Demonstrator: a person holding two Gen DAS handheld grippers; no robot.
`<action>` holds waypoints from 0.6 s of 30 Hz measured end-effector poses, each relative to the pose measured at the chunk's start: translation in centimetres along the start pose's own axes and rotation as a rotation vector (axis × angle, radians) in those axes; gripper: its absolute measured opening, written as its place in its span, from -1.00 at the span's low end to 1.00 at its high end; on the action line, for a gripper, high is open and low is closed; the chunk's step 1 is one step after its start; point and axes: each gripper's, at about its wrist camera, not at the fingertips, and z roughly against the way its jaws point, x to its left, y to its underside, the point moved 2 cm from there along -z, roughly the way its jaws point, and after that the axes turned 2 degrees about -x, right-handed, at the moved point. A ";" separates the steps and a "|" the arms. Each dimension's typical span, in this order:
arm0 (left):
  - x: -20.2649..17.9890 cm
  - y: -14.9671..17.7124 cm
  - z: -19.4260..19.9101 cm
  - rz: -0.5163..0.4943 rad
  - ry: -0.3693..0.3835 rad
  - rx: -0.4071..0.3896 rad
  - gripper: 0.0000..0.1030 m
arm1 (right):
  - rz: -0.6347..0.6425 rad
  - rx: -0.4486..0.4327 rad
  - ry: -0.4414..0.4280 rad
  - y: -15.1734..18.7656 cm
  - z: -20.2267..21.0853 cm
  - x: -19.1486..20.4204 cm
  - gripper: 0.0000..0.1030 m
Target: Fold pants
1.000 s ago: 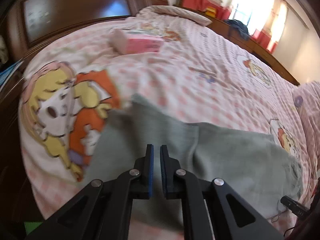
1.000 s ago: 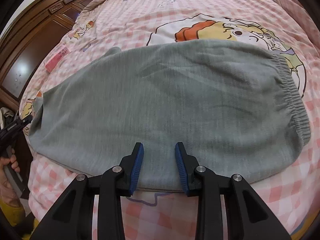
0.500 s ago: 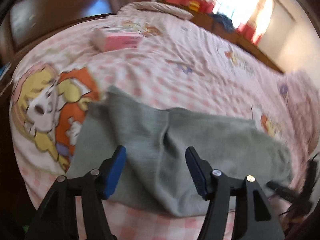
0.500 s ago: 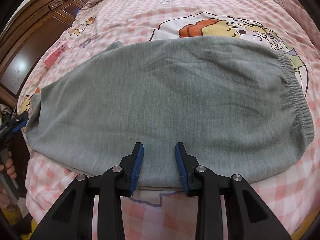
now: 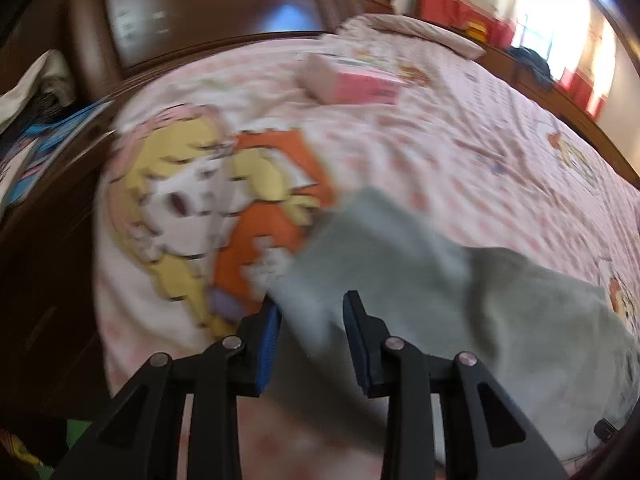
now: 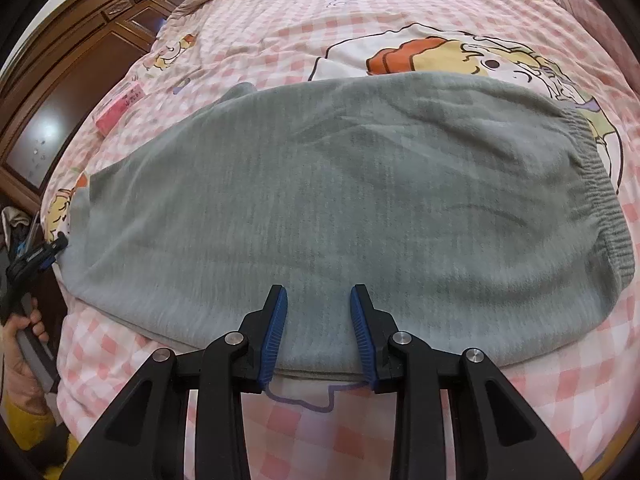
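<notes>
Pants: grey knit pants (image 6: 320,200) lie flat across a pink checked bedsheet (image 6: 520,420) printed with cartoon figures. The elastic waistband (image 6: 596,184) sits at your right, the leg ends at your left.
Progress: the pants look already folded once lengthwise, one leg laid over the other, since you see a single broad leg shape with a second fabric edge showing beneath it near the front. That is a judgement from the outline.
Left to do: the crosswise folds, bringing the leg ends toward the waistband, do not appear done; the pants lie at full length.
Right gripper: your right gripper (image 6: 319,322) has its blue-padded jaws spread apart, with nothing between them. It hovers over the near long edge of the pants, about midway along; you cannot tell from this view whether the tips touch the fabric.
Left gripper: your left gripper (image 5: 312,336) has its jaws partly apart, straddling the corner of the leg ends. The view is blurred, so whether the pads touch the cloth is unclear; they are not pinching it.
Nearby: a pink box (image 5: 352,84) rests farther up the bed, well apart from the pants, near a dark wooden headboard (image 5: 192,24).
Your hand: a hand (image 6: 24,328) holds the left tool's handle at the left edge of the right view.
</notes>
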 end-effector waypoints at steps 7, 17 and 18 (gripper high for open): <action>4.0 1.4 0.1 0.135 0.156 0.070 -0.36 | 0.024 0.010 0.006 -0.3 -0.2 1.1 -0.35; 3.4 2.0 -0.1 0.194 0.279 0.107 -0.35 | 0.078 0.026 0.017 0.2 -0.6 2.8 -0.35; 3.5 2.0 -0.5 0.220 0.292 0.113 -0.35 | 0.077 0.025 0.016 0.2 -0.6 2.8 -0.35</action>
